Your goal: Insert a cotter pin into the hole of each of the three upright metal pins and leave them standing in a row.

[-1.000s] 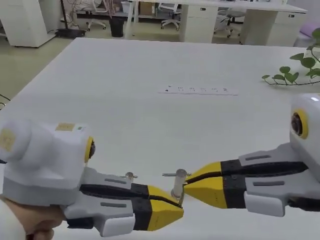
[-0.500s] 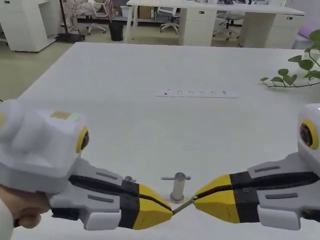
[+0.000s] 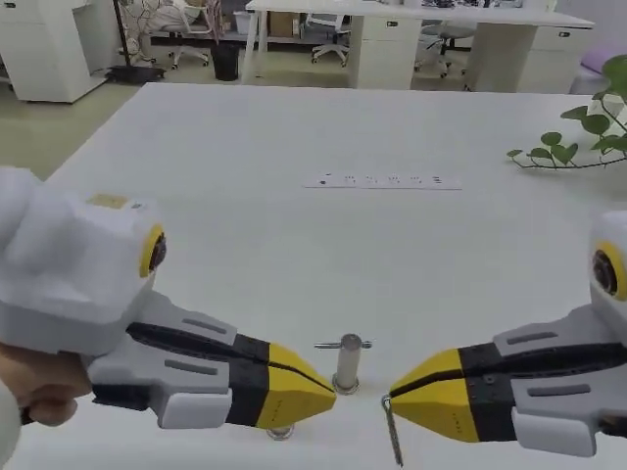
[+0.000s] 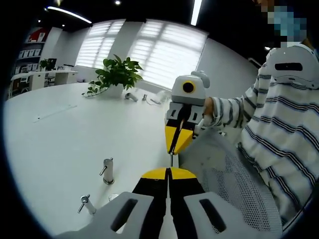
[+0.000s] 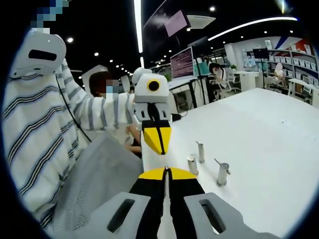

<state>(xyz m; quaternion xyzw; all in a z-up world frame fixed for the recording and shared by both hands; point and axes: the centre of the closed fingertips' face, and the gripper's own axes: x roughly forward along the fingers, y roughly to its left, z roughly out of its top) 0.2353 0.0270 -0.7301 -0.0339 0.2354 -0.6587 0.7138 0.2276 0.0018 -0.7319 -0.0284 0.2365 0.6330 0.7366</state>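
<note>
Right gripper [image 3: 390, 400] held cotter pin [image 3: 393, 436], jaws clamped on its top, shank hanging toward 6 o'clock. Half second earlier both grippers' tips had met on that pin. I then drew them apart. Left gripper [image 3: 328, 399] had let go, jaws together on nothing, at 8 o'clock of fitted pin [image 3: 347, 364]. Handover looked done. Bare-looking pin [image 3: 281, 432] stood under left tips, 7 o'clock of fitted pin. I judged it next target. Shank needed turning level for cross hole.
</note>
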